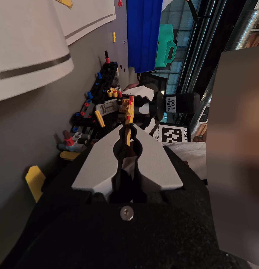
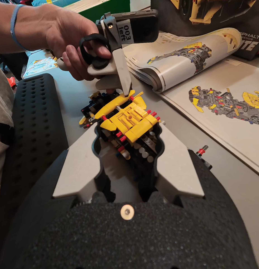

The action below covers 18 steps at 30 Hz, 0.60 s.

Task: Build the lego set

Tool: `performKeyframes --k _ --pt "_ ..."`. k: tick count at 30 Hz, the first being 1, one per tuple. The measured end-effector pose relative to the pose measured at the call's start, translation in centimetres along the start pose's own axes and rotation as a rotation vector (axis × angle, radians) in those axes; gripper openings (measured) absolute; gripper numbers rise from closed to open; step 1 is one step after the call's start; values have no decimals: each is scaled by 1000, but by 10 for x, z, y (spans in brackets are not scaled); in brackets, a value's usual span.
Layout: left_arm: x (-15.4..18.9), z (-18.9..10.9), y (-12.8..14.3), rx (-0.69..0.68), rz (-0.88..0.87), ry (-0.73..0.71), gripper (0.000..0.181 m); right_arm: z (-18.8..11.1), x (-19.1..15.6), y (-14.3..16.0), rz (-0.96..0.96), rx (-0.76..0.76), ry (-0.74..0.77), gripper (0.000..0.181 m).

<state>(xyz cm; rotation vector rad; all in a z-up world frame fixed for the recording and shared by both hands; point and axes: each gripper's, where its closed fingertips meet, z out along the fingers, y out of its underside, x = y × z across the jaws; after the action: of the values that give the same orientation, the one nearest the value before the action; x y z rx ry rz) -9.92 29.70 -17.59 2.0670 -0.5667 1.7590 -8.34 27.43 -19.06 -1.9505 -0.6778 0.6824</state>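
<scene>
While my two tongs work over the smooth grey table (image 2: 76, 90), the open instruction booklet (image 2: 184, 58), glossy with curled pages, lies ahead and to the right of my right tongs. A black perforated chair back (image 2: 35, 116) stands at their left. The lego model (image 2: 126, 125) is knobby hard plastic: a black beam frame under smooth yellow panels, with small red and blue pins. It sits on the table between the fingers of my right tongs (image 2: 128, 128), whose matte grey wedge fingers with wavy black pads are spread wide and press its two sides. My left tongs (image 1: 128, 128) are almost closed, pinching a thin yellow panel edge (image 1: 128, 131) of the model. A loose flat yellow piece (image 1: 35, 182) lies left of them.
</scene>
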Motion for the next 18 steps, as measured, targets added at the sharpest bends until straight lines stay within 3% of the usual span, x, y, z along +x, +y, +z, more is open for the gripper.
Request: performKeyframes --k 1,18 --pt "0 0 0 2 -4 1 6 0 0 0 0 5 2 75" --pt "-1 4 2 12 -42 30 6 -7 0 0 17 23 -8 73"
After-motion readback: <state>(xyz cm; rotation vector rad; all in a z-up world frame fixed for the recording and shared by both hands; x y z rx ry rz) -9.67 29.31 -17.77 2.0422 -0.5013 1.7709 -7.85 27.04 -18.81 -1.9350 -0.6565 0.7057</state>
